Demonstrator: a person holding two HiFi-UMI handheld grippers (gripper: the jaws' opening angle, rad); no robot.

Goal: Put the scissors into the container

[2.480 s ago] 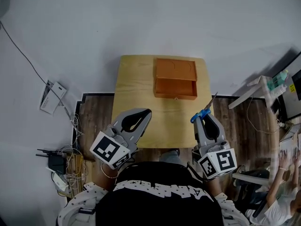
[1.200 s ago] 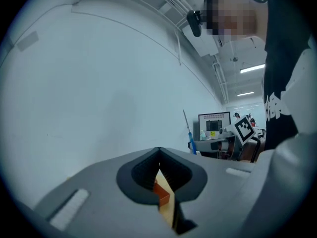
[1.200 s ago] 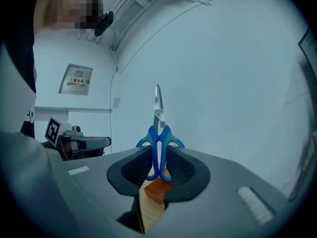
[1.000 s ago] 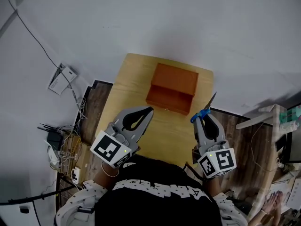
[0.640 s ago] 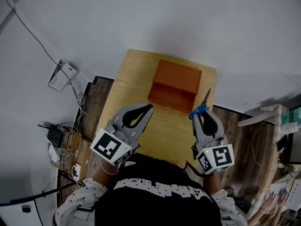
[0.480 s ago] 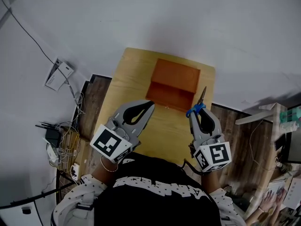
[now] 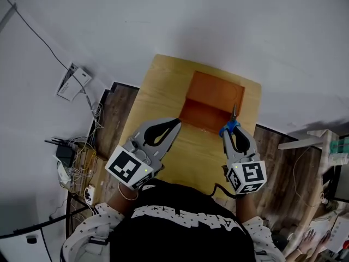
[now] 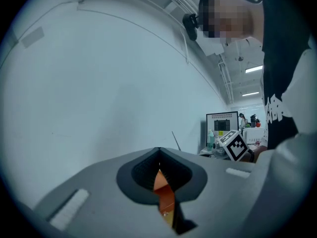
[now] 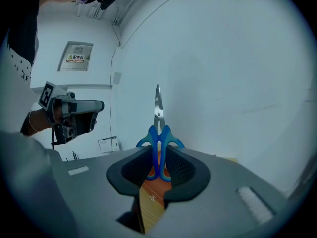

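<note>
I am clamping my right gripper (image 9: 158, 157) on the blue handle loops of the scissors (image 9: 158, 128). The closed blades are sticking out past the jaws and pointing at the white wall (image 7: 163, 21). My left gripper (image 7: 175, 123) is carrying nothing. Its jaws are resting together, tips aimed at the near side of the orange container (image 7: 215, 94). In the head view the blade tip is showing over the container's near right corner, so the scissors are not in yet.

The risk I am weighing is that the loops are rounded and I am only pinching them from the sides. The scissors could pivot in my grip and tip downward, striking the container's rim instead of going in.

Letting go here could also send them off to the right. The container is standing close to the right edge of the table (image 7: 158, 91), with wooden floor (image 7: 278, 162) just beyond. The wall is crowding the far edge, leaving little room ahead. Bare tabletop is lying between the two grippers and toward me, so that is where I am seeing room to adjust.
</note>
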